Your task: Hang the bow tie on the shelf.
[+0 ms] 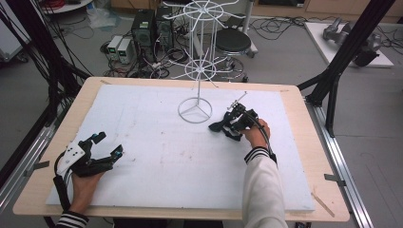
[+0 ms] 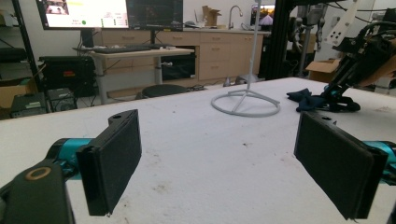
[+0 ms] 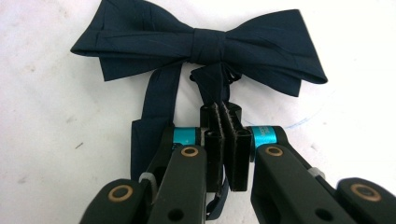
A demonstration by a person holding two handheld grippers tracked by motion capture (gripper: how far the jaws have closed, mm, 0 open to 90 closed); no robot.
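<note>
Bow tie (image 3: 205,44) flat on desk (image 1: 157,156); right gripper (image 3: 227,140) clamped on its strap, probably to lift it toward rack (image 1: 202,66); left gripper (image 2: 219,158) rests, jaws apart.

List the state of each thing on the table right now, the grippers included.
Bow tie: lying flat on the table, strap pinched.
Right gripper: shut on the bow tie's strap.
Left gripper: open, holding nothing, low over the table.
Wire rack: upright, nothing hanging on it.
</note>
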